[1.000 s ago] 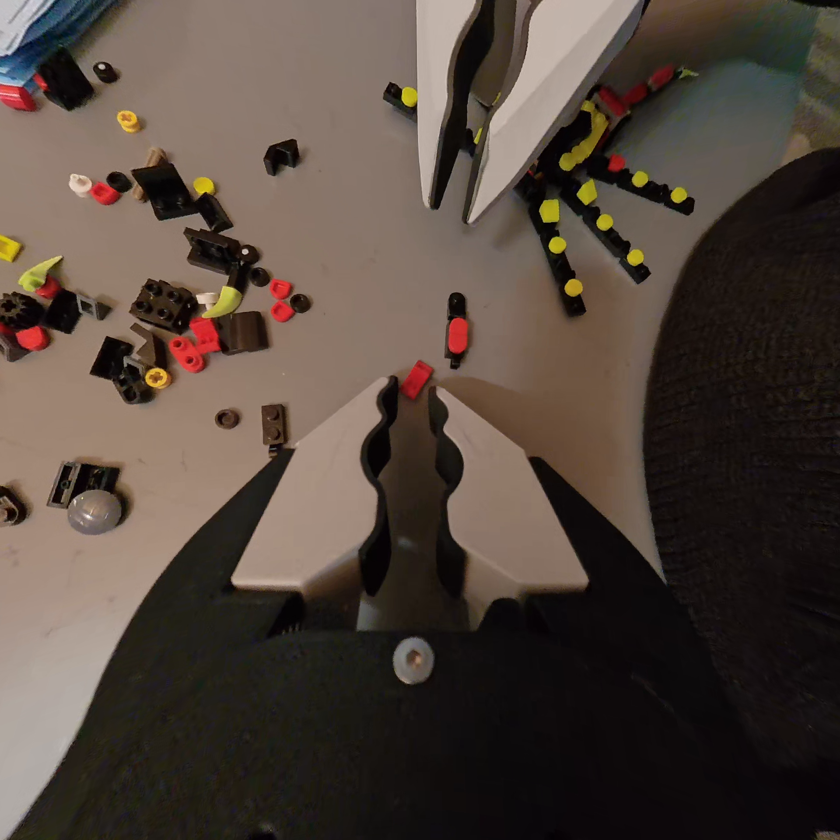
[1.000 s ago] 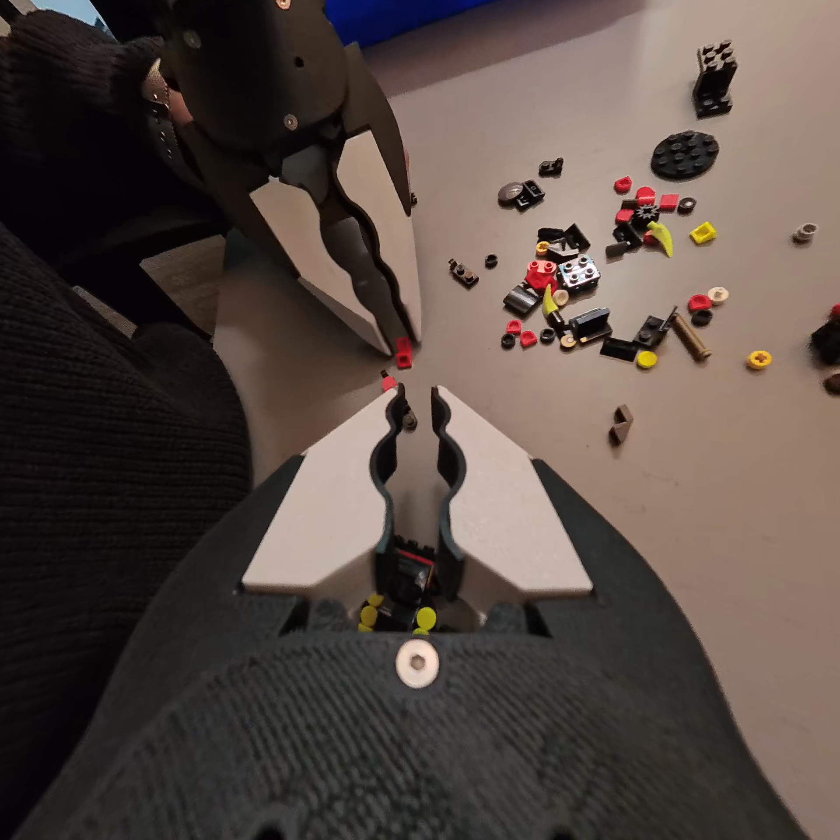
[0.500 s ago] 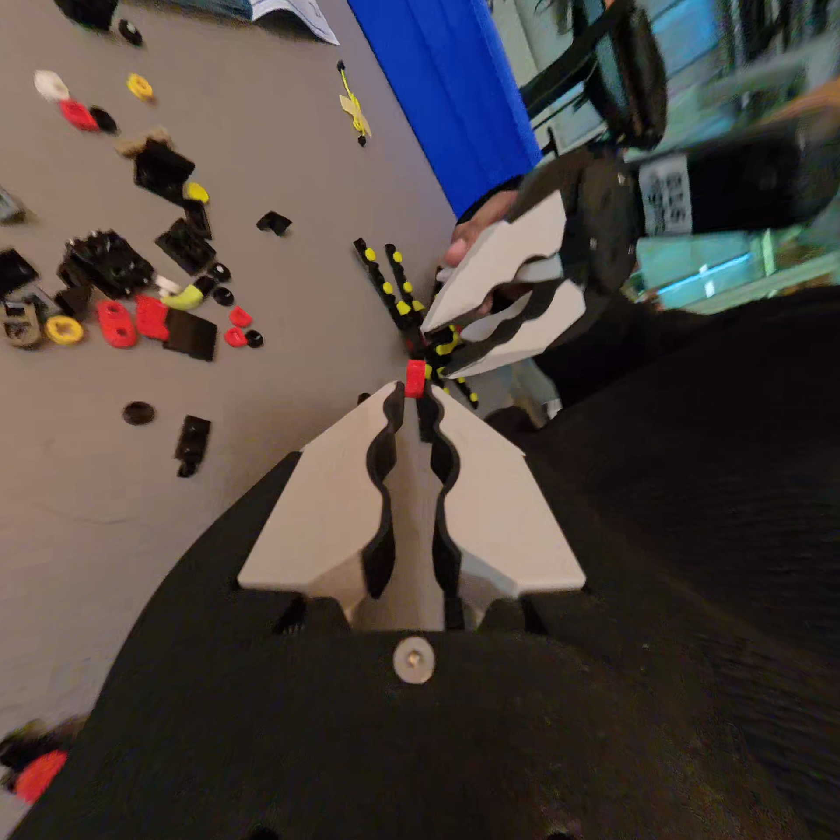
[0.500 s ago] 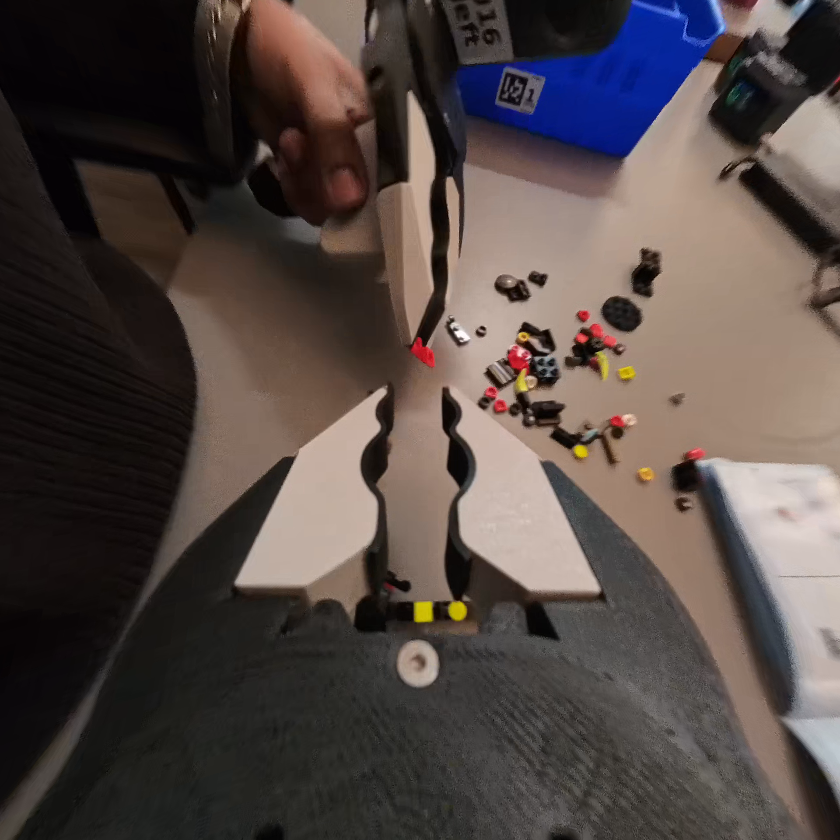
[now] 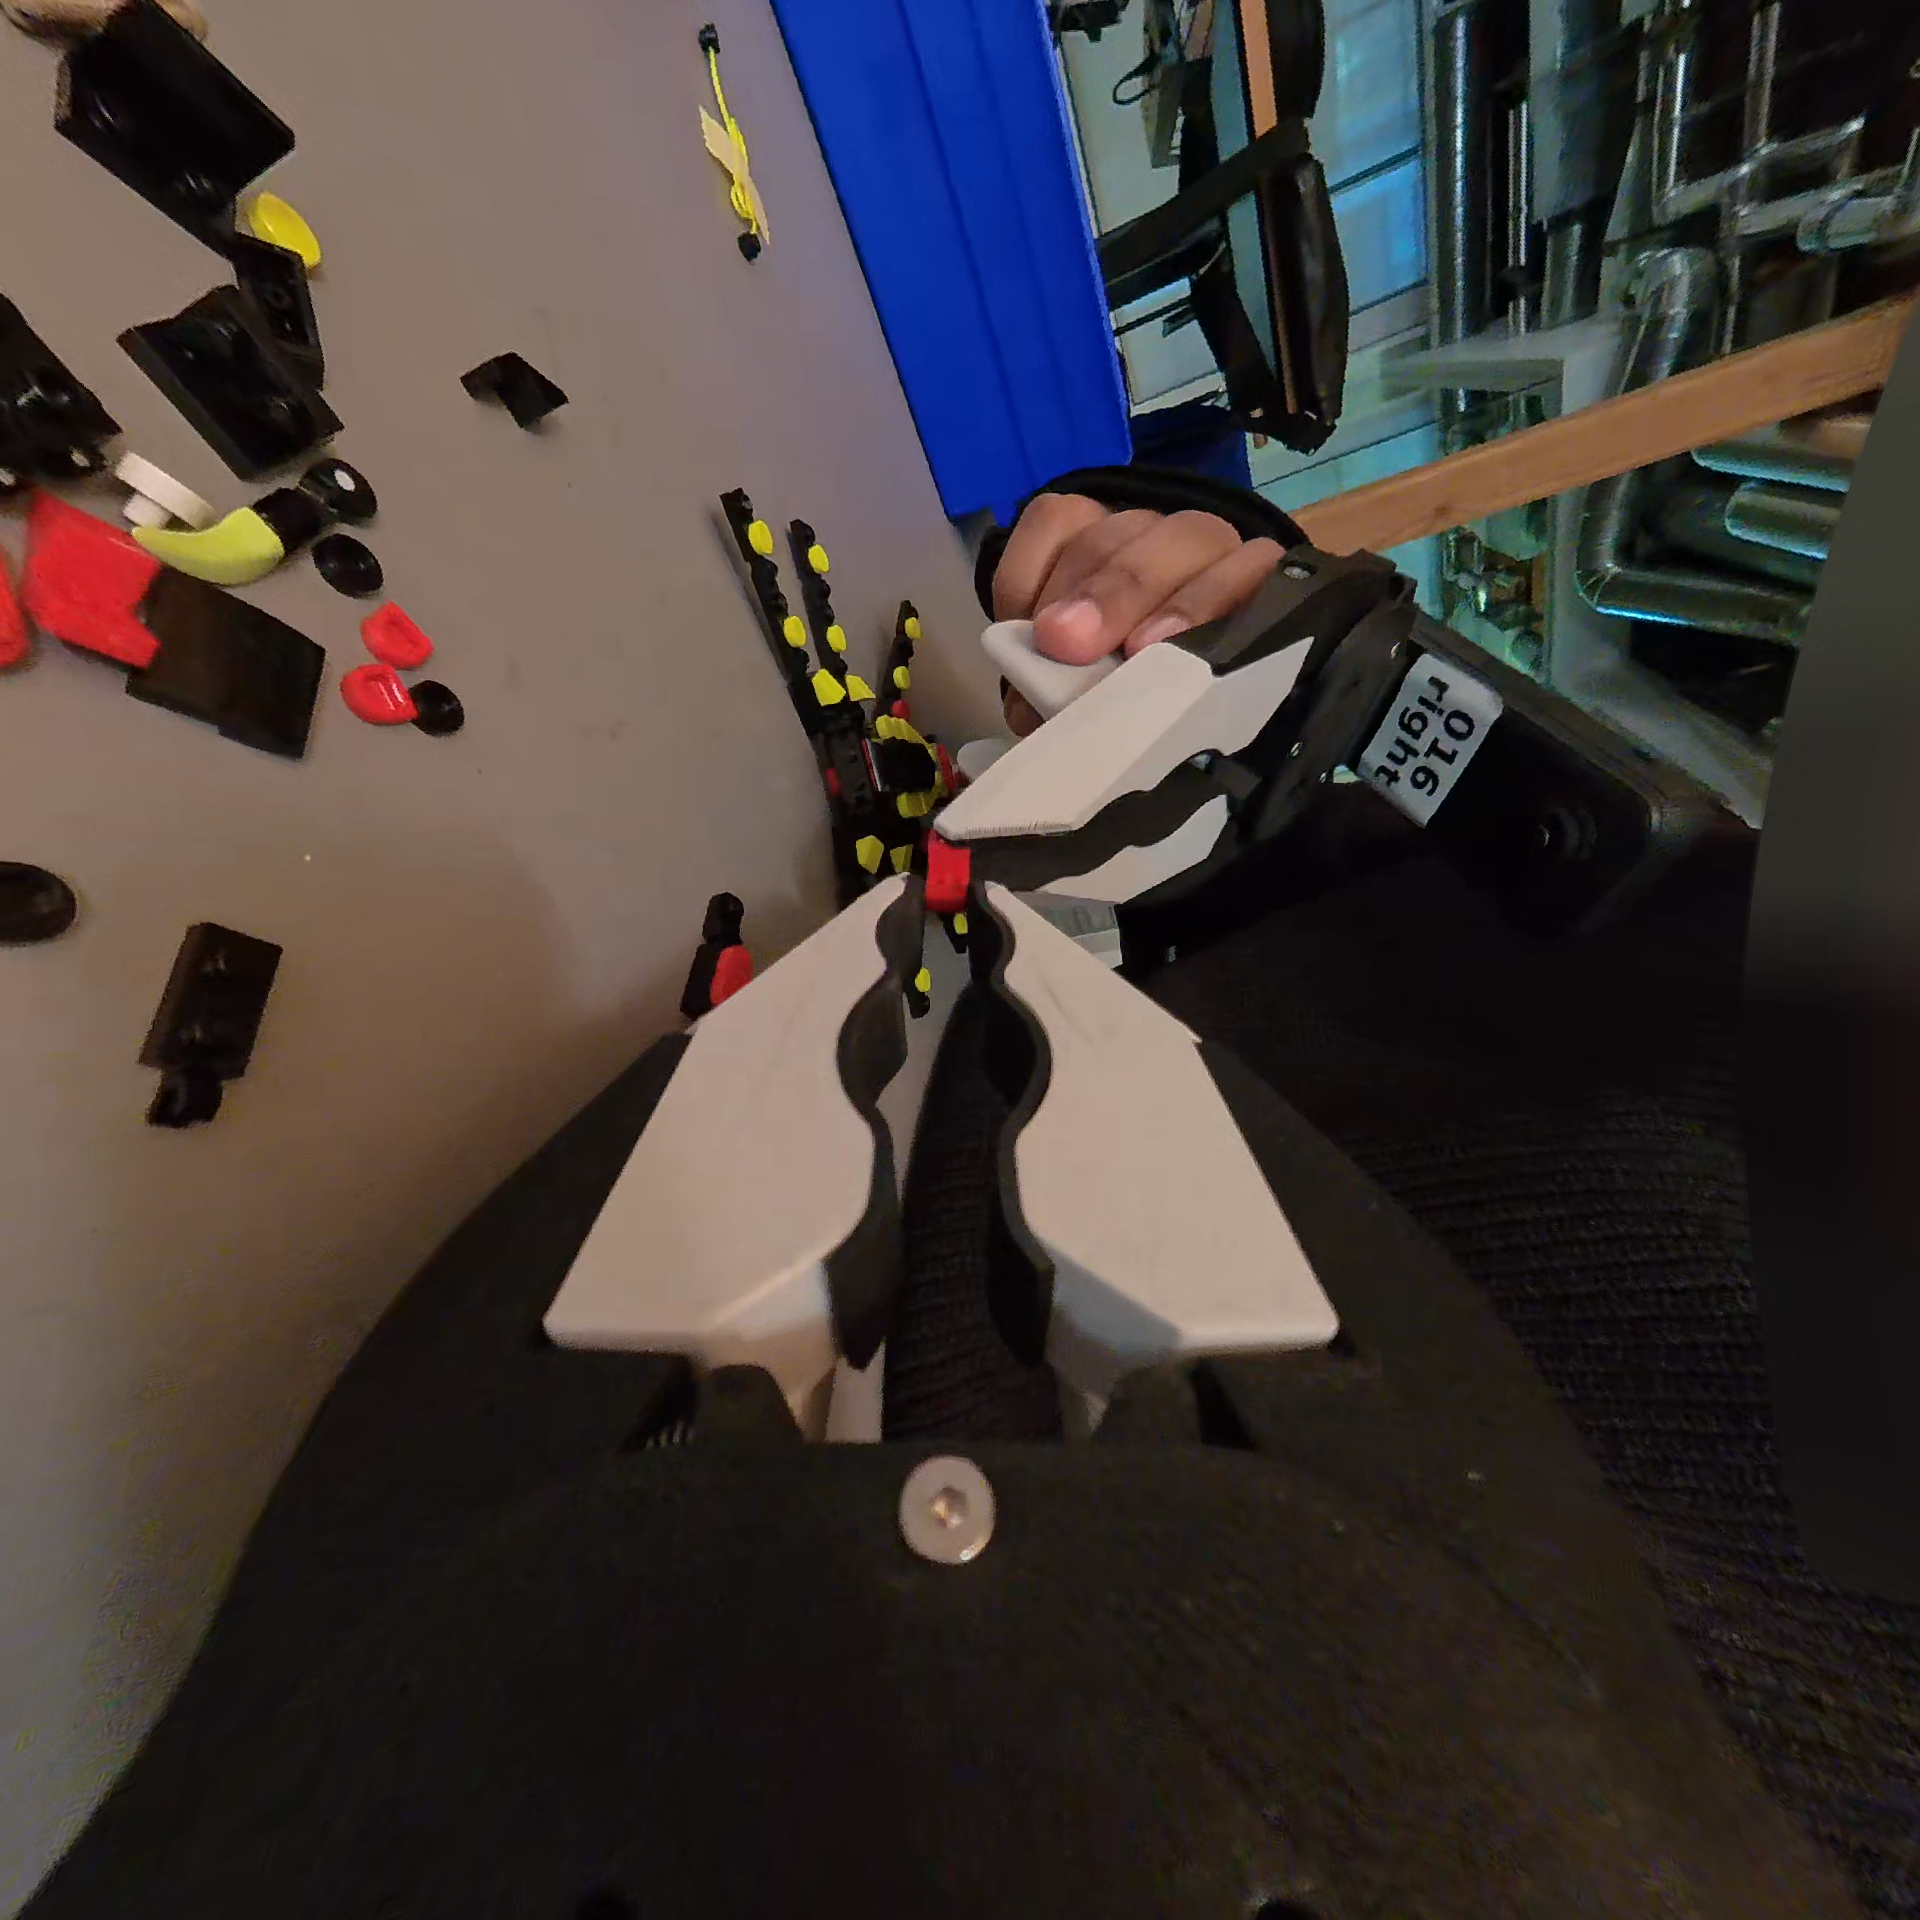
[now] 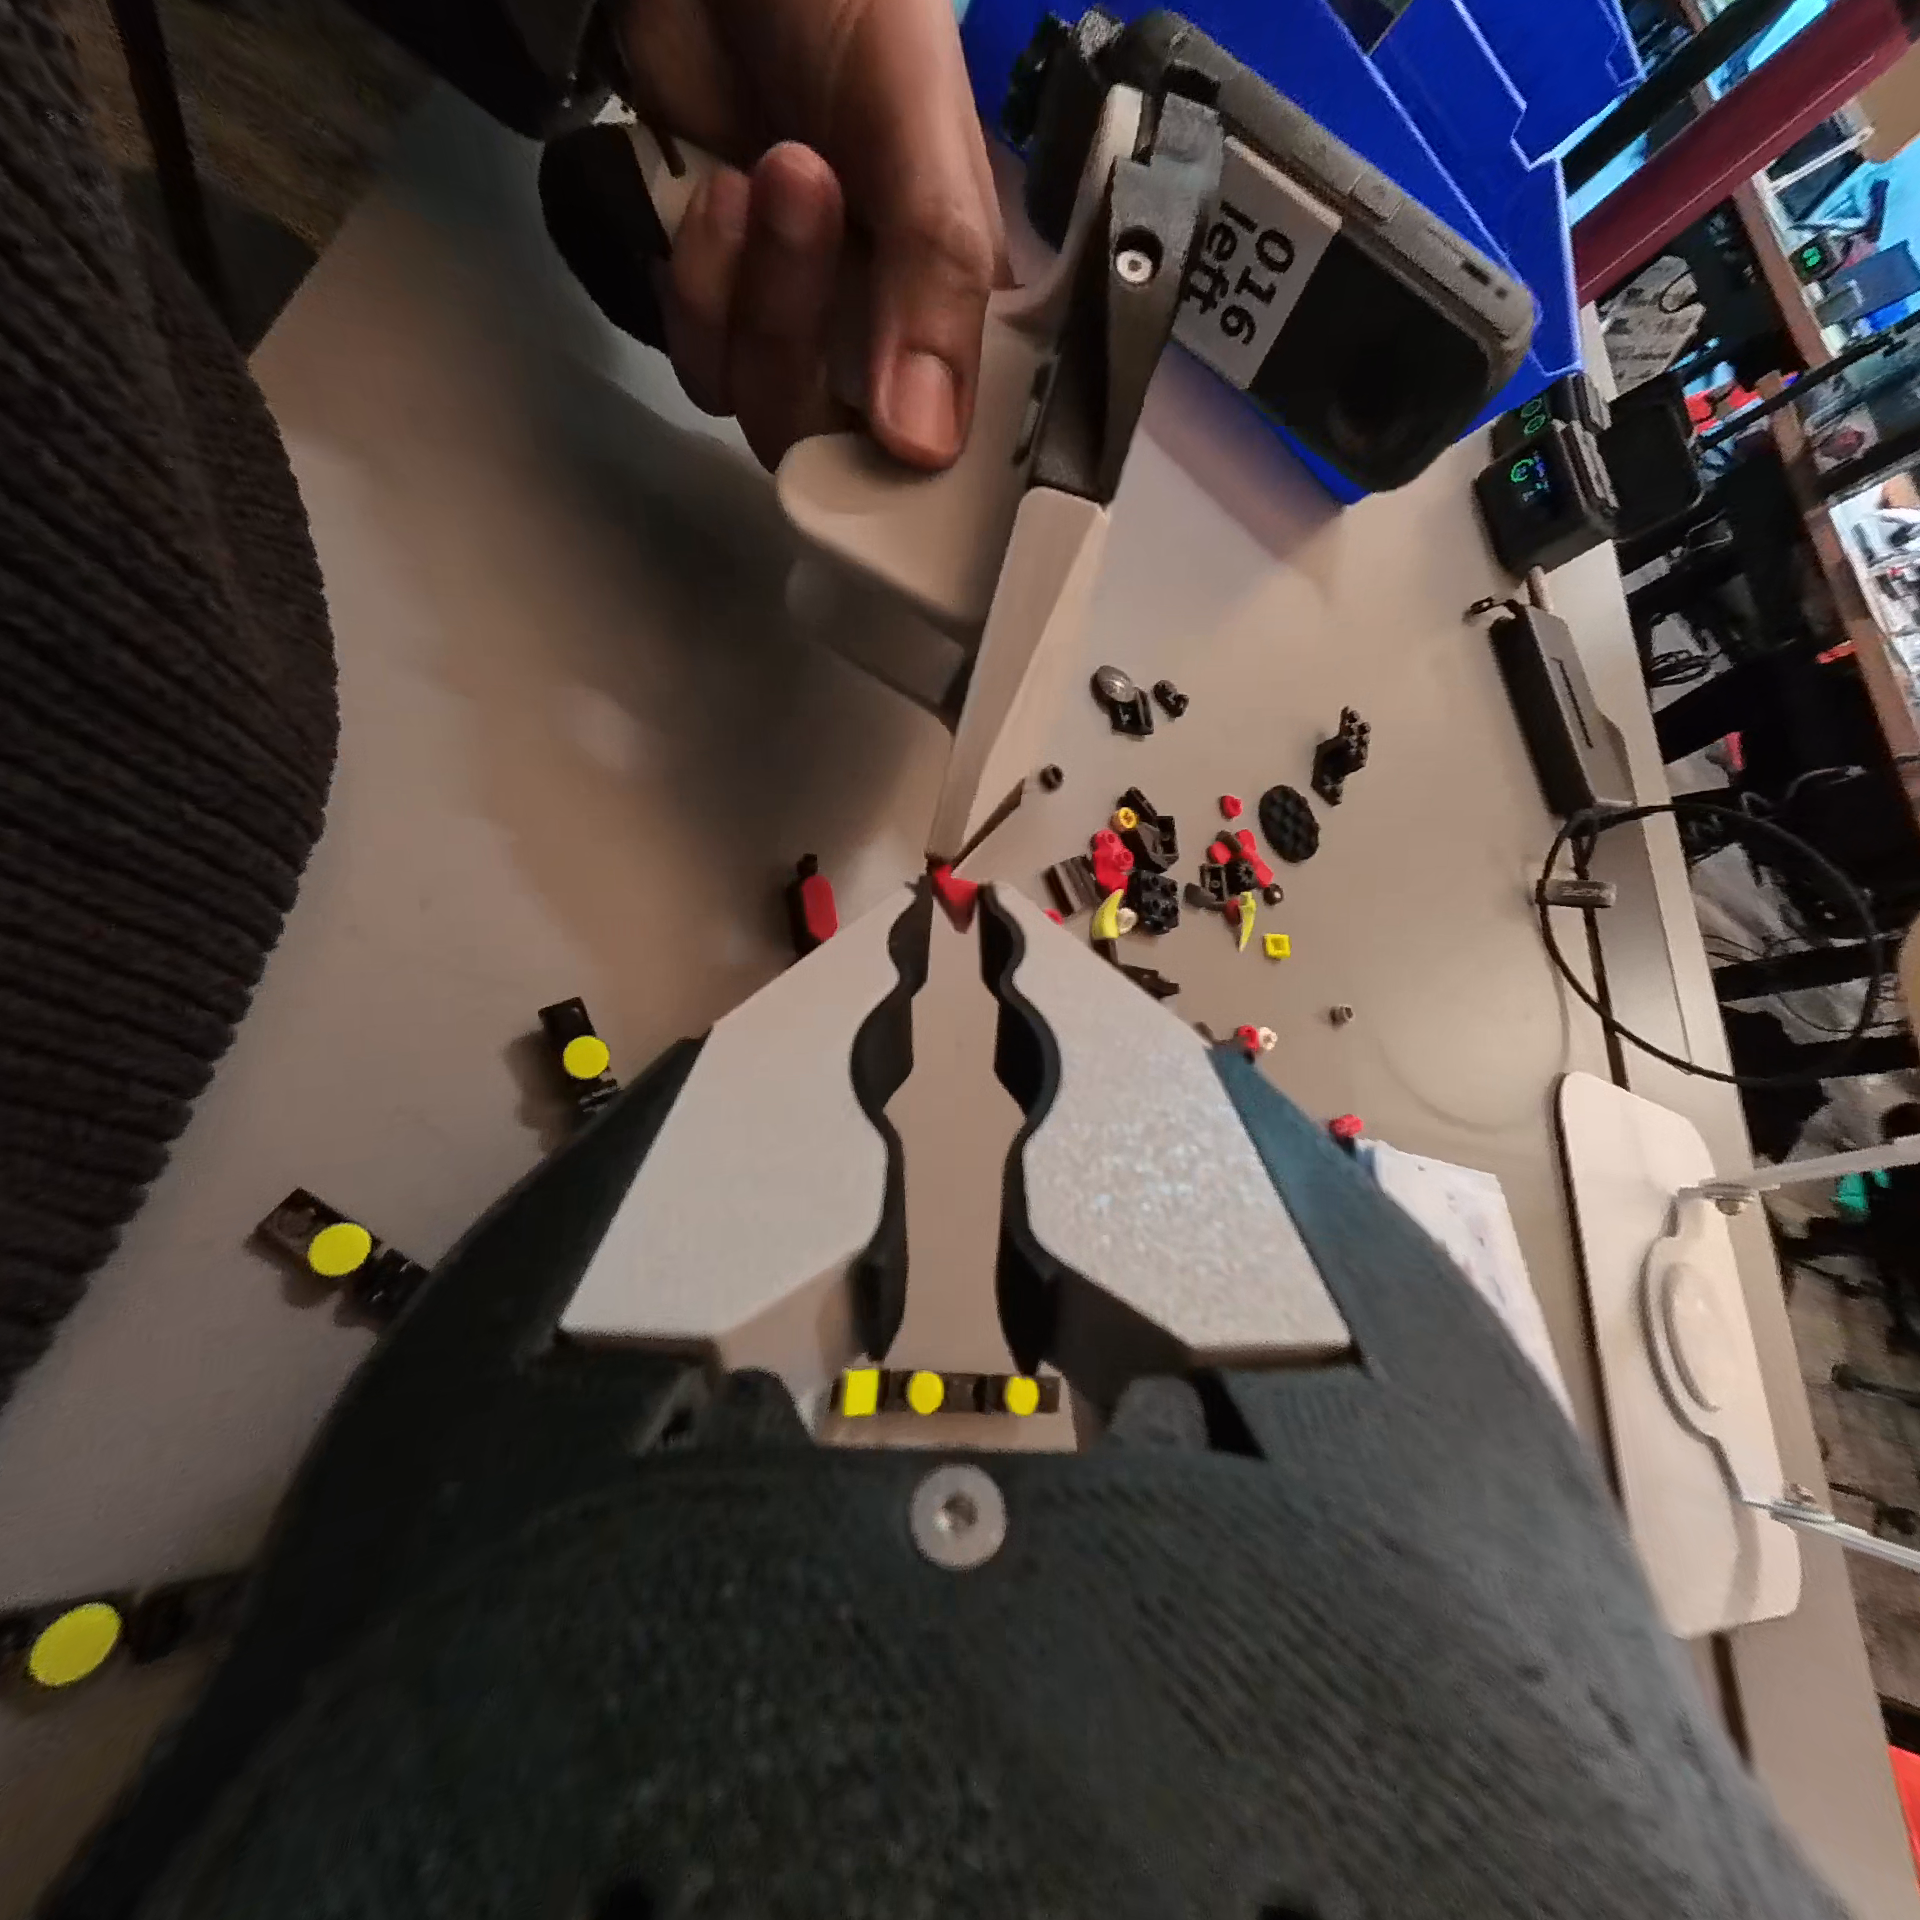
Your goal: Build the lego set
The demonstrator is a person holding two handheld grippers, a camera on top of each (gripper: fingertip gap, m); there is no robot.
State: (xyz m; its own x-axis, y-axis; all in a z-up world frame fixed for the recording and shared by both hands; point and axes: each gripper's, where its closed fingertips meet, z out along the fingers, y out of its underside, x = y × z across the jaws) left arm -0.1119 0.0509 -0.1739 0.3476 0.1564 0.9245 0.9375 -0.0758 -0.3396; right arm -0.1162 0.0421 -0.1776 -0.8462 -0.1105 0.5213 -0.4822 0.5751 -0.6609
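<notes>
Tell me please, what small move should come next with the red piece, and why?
Probably the left gripper should ease the small red piece toward the black and yellow model and line it up first. The piece is pinched at the left fingertips, the right gripper tips sit just beside it, and the model lies right behind them. Where it attaches is hidden.

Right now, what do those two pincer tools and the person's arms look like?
Each gripper, left and right, has two pale grey wedge-shaped fingers lined with wavy black pads, on a black textured body with one silver screw. A camera block with a white label sticker sits behind. The sleeves are dark ribbed knit.
</notes>
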